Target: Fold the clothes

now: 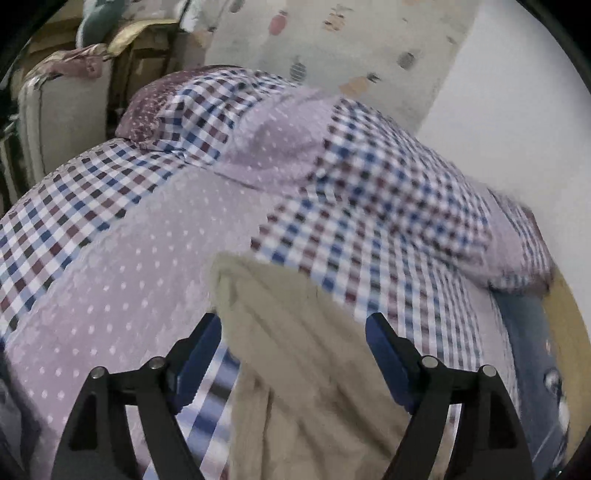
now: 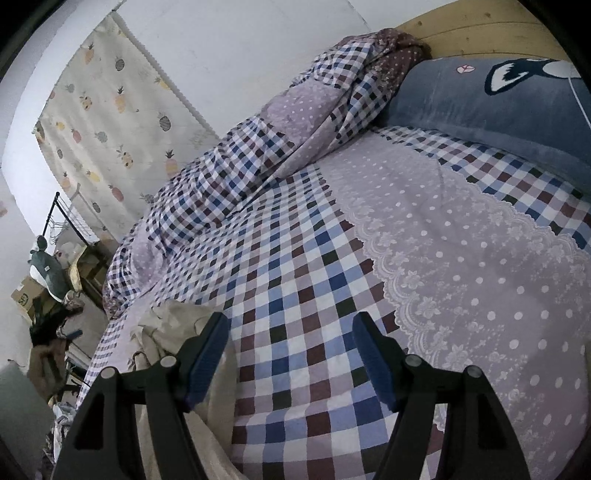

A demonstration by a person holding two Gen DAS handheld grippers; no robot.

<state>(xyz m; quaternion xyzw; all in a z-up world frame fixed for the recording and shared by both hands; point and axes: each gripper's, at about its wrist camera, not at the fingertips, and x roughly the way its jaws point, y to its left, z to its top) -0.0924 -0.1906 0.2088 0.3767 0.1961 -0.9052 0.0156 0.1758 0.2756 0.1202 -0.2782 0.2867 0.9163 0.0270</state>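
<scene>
A beige garment [image 1: 295, 350] lies on the checked and dotted bedsheet [image 1: 110, 258]. In the left wrist view my left gripper [image 1: 293, 325] is open, its blue-padded fingers [image 1: 201, 354] standing either side of the garment's top part, just above it. In the right wrist view my right gripper [image 2: 290, 332] is open and empty over the checked bedsheet [image 2: 295, 277]. The crumpled beige garment [image 2: 173, 332] lies beside and under its left finger [image 2: 207, 354], at the bed's left edge.
A rolled checked quilt [image 2: 240, 158] lies along the bed's far side by the wall. A blue pillow [image 2: 480, 103] leans on the wooden headboard [image 2: 480, 33]. A pineapple-print curtain [image 2: 110, 110], boxes and clutter [image 2: 44, 295] stand beyond the bed's left end.
</scene>
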